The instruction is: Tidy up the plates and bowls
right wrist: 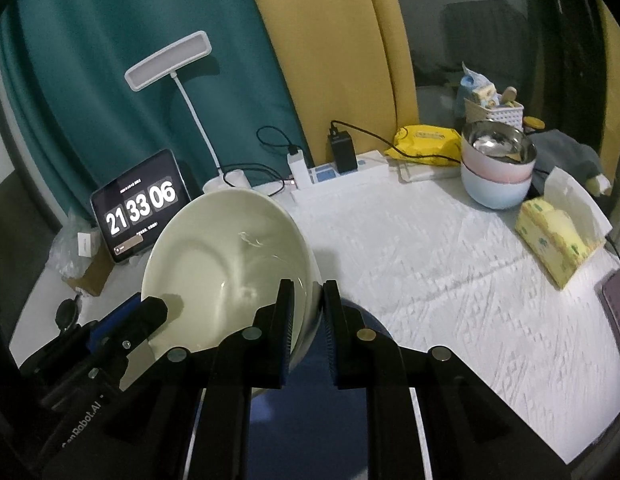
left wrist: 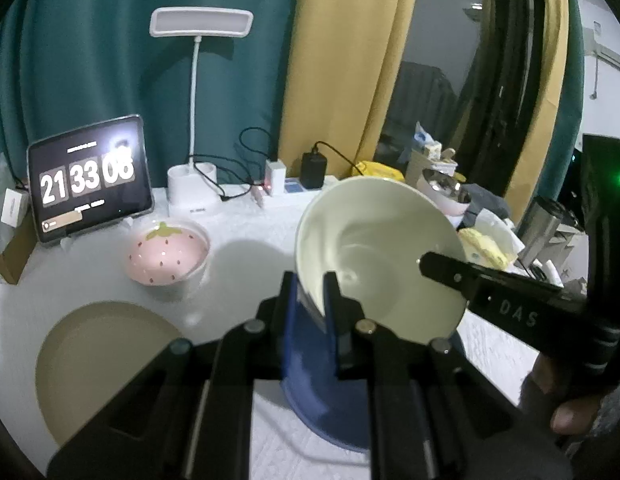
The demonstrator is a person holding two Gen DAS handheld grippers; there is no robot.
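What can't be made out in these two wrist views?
- Blue dish, left wrist view: mostly hidden behind the left gripper and white bowl; its shape is unclear.
- Tan plate, left wrist view: near side hidden by the gripper's frame.
- Tablet small text, both views: too small to read.
- Stacked bowls, right wrist view: contents blurred.

We see a teal curtain (left wrist: 110,60) hanging behind the table (right wrist: 429,272), and beside it a mustard-yellow curtain (left wrist: 341,72); between the yellow folds a dark window pane (left wrist: 441,60) reflects the dim room; the table wears a white quilted cloth; a white desk lamp (left wrist: 201,22) stands unlit at the back, next to a tablet (left wrist: 90,176) showing a flip clock; a power strip (right wrist: 341,172) with plugged chargers lies along the far edge; the light is low and cool.
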